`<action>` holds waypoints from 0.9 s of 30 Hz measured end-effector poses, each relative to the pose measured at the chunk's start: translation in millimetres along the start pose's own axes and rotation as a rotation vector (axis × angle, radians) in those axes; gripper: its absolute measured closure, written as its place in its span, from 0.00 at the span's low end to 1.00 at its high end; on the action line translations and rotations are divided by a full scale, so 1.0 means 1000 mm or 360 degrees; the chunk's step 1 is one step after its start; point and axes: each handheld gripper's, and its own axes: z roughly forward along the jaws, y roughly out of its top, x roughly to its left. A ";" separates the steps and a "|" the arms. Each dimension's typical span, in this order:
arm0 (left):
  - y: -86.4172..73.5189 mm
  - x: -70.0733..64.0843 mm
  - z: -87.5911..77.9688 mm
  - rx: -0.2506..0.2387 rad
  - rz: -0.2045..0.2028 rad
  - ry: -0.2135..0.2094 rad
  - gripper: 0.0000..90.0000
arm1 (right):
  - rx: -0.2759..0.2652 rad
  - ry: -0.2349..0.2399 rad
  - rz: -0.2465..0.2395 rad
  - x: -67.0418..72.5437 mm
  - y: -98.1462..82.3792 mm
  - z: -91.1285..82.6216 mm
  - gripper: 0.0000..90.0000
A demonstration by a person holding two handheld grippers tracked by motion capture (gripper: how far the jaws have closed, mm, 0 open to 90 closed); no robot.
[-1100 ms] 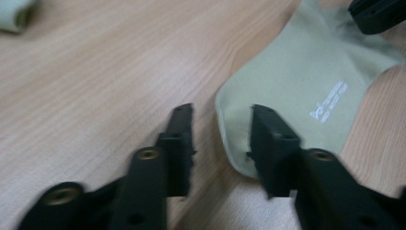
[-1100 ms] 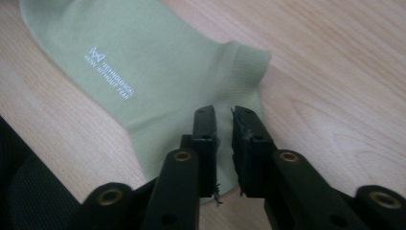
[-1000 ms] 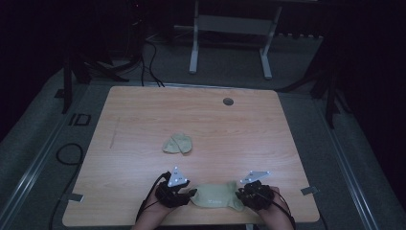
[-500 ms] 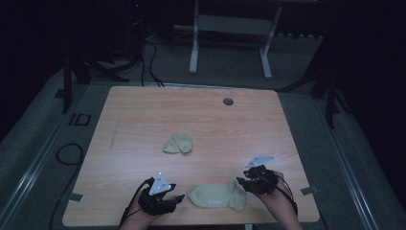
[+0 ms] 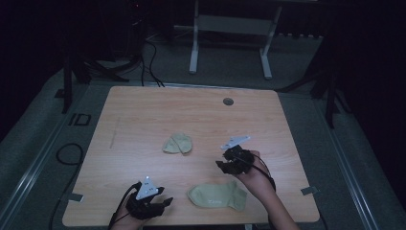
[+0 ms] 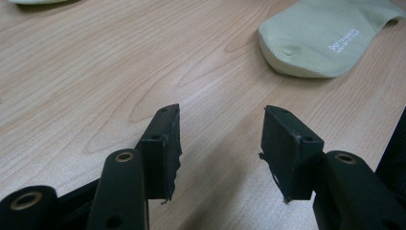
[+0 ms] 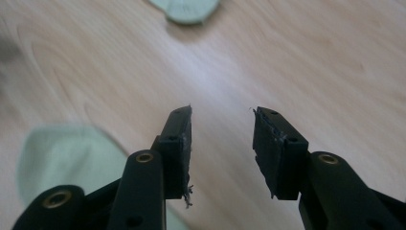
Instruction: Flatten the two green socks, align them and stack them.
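Note:
A pale green sock [image 5: 218, 196] lies flat near the table's front edge, and in the left gripper view this flat sock [image 6: 330, 38] is at the upper right. A second, bunched sock [image 5: 177, 143] sits mid-table. My left gripper [image 5: 165, 202] rests at the front left, open and empty [image 6: 220, 115], a short way left of the flat sock. My right gripper [image 5: 221, 166] hovers between the two socks, open and empty [image 7: 221, 112]. Its view has the bunched sock [image 7: 184, 9] ahead and the flat sock [image 7: 67, 153] at the lower left.
The wooden table [image 5: 143, 115] has a round grey grommet [image 5: 228, 101] near its far edge. A white desk frame [image 5: 230, 28] and cables [image 5: 148, 52] are on the floor beyond it. Dark surroundings ring the table.
Both grippers let go of the flat sock and drew away from it. The left moved left along the front edge; the right moved up the table toward the bunched sock.

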 end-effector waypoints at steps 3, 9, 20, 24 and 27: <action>-0.001 0.000 0.000 0.0005 0.0017 0.0019 0.54 | -0.0013 0.0043 -0.0034 0.005 0.017 0.010 0.64; -0.003 0.001 -0.002 -0.0021 -0.0012 0.0023 0.54 | -0.0015 0.0117 -0.0068 0.018 0.051 0.035 0.63; -0.006 0.000 -0.002 -0.0031 -0.0027 0.0022 0.54 | 0.0087 0.0153 -0.0073 0.036 0.101 0.098 0.60; -0.005 0.001 -0.003 -0.0037 -0.0035 0.0005 0.54 | 0.0115 0.0142 -0.0088 0.035 0.114 0.117 0.59; -0.006 0.001 -0.003 -0.0049 -0.0034 0.0004 0.54 | 0.0126 0.0098 -0.0087 0.033 0.122 0.130 0.55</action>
